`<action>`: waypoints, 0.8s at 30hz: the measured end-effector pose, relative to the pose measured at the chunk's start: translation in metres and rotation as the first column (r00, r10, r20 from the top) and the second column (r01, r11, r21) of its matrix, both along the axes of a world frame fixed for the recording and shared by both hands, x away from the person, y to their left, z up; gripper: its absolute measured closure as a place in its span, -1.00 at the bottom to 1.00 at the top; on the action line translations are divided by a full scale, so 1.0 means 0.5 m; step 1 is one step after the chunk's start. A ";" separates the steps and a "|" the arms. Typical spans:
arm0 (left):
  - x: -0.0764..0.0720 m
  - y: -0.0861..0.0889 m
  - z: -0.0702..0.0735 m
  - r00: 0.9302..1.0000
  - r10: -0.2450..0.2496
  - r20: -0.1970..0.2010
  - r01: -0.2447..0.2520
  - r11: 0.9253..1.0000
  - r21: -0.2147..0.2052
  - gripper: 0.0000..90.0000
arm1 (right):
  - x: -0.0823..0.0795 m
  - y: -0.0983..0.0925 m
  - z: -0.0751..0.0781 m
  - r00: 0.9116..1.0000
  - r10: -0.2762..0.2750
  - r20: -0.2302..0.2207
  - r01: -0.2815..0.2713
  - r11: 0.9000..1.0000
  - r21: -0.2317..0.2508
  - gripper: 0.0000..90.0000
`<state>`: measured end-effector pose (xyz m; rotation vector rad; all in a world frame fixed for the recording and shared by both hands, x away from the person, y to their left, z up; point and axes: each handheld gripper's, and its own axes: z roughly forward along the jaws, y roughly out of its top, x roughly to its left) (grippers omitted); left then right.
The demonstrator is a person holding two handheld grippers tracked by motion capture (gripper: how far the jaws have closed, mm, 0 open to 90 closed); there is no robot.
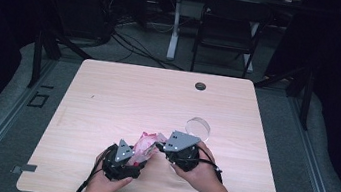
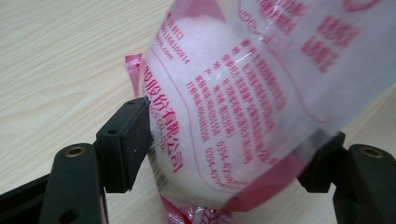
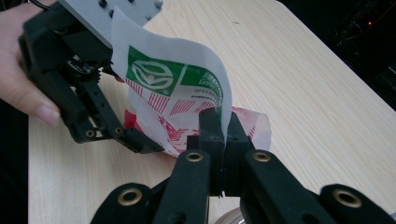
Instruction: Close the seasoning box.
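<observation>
My right gripper (image 3: 219, 140) pinches the bag (image 3: 173, 107) edge, bag hanging leftward between my left gripper (image 2: 224, 154)'s open jaws.

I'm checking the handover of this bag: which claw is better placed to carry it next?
Probably the right claw: it is shut on the bag's edge, while the left claw stands open around it.

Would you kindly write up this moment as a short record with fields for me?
Work in hand: a plastic bag of white grains, printed in pink, held over the table.
Left tool: jaws wide, the bag between them; left pad at the film.
Right tool: shut on the bag's upper edge.
Nearby: clear round dish beyond the right hand.
</observation>
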<state>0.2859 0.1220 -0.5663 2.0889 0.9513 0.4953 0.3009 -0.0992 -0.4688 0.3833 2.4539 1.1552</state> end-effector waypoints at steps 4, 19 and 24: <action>0.009 0.004 -0.010 1.000 0.010 -0.022 -0.010 1.000 -0.022 -0.40 | -0.005 0.000 0.000 1.000 0.002 0.002 -0.002 1.000 -0.003 1.00; 0.030 -0.009 -0.040 0.997 0.022 -0.079 -0.022 1.000 0.000 -0.45 | -0.007 -0.005 -0.006 1.000 -0.004 -0.006 0.004 1.000 0.014 1.00; 0.037 -0.015 -0.044 0.994 0.031 -0.104 -0.029 0.999 0.026 -0.45 | -0.009 -0.005 -0.005 1.000 -0.002 -0.004 0.002 1.000 0.006 1.00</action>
